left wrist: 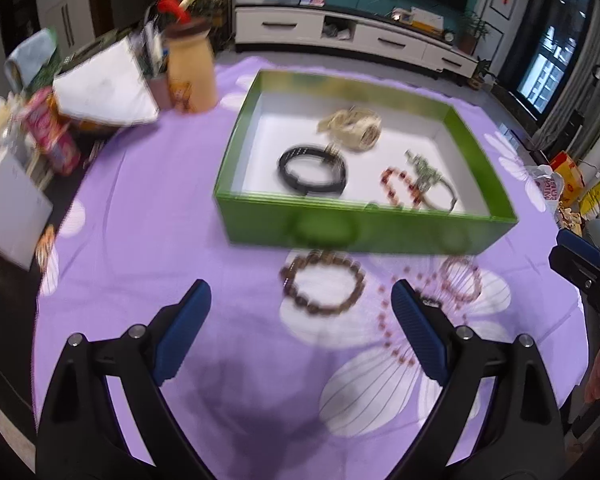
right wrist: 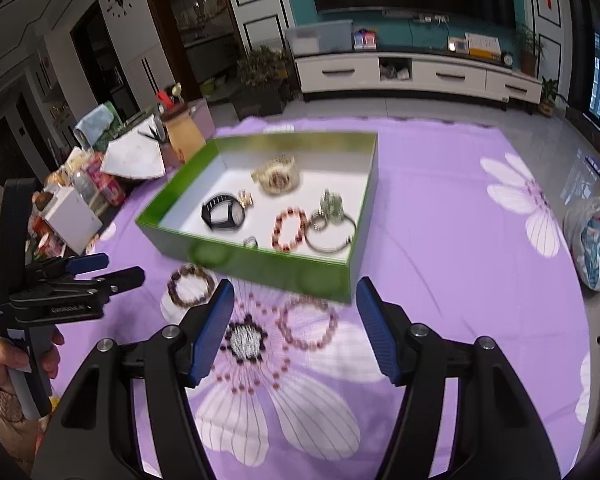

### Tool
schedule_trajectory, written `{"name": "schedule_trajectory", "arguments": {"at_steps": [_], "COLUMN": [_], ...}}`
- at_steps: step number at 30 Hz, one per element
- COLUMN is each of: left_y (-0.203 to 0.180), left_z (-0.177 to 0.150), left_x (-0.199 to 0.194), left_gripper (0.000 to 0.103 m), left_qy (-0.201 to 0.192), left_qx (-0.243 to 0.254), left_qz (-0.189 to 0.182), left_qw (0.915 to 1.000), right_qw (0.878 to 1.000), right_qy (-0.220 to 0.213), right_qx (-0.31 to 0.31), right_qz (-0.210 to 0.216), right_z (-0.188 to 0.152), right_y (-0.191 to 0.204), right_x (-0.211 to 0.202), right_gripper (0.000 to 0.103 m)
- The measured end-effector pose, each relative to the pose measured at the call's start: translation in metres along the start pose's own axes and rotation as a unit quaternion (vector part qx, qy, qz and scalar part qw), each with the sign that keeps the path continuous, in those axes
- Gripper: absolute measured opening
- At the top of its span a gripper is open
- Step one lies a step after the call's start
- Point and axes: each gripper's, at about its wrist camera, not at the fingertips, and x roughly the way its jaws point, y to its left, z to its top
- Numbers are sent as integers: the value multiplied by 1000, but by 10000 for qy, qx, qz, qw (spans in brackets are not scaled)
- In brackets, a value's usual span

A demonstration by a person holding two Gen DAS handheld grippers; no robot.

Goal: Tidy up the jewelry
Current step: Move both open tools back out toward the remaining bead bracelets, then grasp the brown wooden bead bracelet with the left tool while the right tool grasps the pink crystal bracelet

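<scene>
A green box [left wrist: 360, 232] [right wrist: 260, 264] with a white floor stands on the purple cloth. It holds a black watch [left wrist: 312, 168] [right wrist: 222, 212], a beige watch [left wrist: 352, 126] [right wrist: 276, 174], a red bead bracelet [left wrist: 398, 184] [right wrist: 288, 228] and a silver bangle [left wrist: 440, 196] [right wrist: 330, 226]. In front of it on the cloth lie a brown bead bracelet [left wrist: 322, 288] [right wrist: 191, 285], a pink bead bracelet [left wrist: 462, 284] [right wrist: 308, 322] and a dark beaded piece [right wrist: 244, 340]. My left gripper [left wrist: 300, 300] [right wrist: 112, 268] is open and empty above the brown bracelet. My right gripper [right wrist: 294, 300] is open and empty above the pink bracelet.
Clutter stands at the table's left: a yellow bottle [left wrist: 190, 68], white paper [left wrist: 104, 88], snack packs [left wrist: 56, 140] and a white box [left wrist: 8, 204]. A plastic bag [right wrist: 596, 236] lies at the right. A TV cabinet [right wrist: 416, 76] stands behind.
</scene>
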Motion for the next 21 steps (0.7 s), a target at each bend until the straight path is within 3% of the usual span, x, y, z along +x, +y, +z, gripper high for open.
{"name": "schedule_trajectory", "arguments": {"at_steps": [10,21], "left_y": [10,10], "left_z": [-34,-32], "left_x": [21,38], "left_gripper": [93,93], "left_qy": [330,370], "left_qx": [-377,-515], "left_qz": [53,172], "left_qw": [9987,9978], "right_qw": [9990,9966], "right_qy": [451,519], "right_qx": [36,-617], "right_qz": [-33,-163], "right_z": [-40,-50], "right_y": [1,22], "right_x": [24,53], "right_gripper": [64,64]}}
